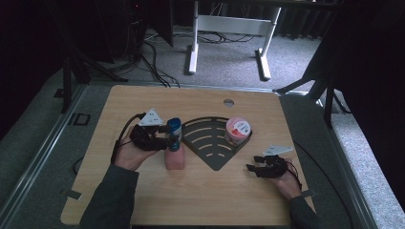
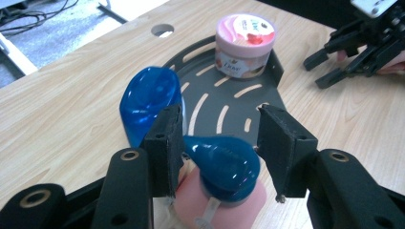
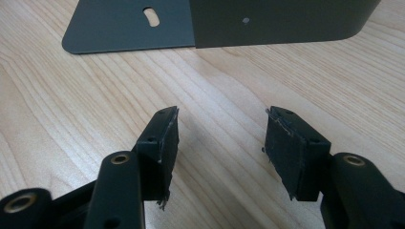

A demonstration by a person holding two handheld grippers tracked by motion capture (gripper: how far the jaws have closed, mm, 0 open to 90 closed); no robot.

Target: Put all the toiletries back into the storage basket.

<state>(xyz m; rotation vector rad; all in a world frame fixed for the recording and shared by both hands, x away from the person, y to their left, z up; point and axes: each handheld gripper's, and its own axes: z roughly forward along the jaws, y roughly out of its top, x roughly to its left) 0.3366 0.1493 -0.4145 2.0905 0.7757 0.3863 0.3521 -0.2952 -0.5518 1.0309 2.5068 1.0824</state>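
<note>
Left gripper (image 1: 168,135) sits right at the pump bottle (image 1: 175,148), blue pump head (image 2: 220,164) between its parted jaws; one pad looks to touch it, gap on the other side. Dark fan-shaped tray (image 1: 216,160) lies just beyond the bottle, blocking a low pass toward the tub (image 1: 237,130) standing at the tray's far right wall. Right gripper (image 1: 254,169) is beside the tray's tip, bare wood between its open jaws. Near table edge (image 1: 200,200) is free; far strip has a small hole (image 1: 229,102).

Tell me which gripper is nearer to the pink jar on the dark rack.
The right gripper is somewhat nearer: it rests on the table just in front of the pink jar, to its right. The left gripper is across the rack, at the pink pump bottle.
</note>
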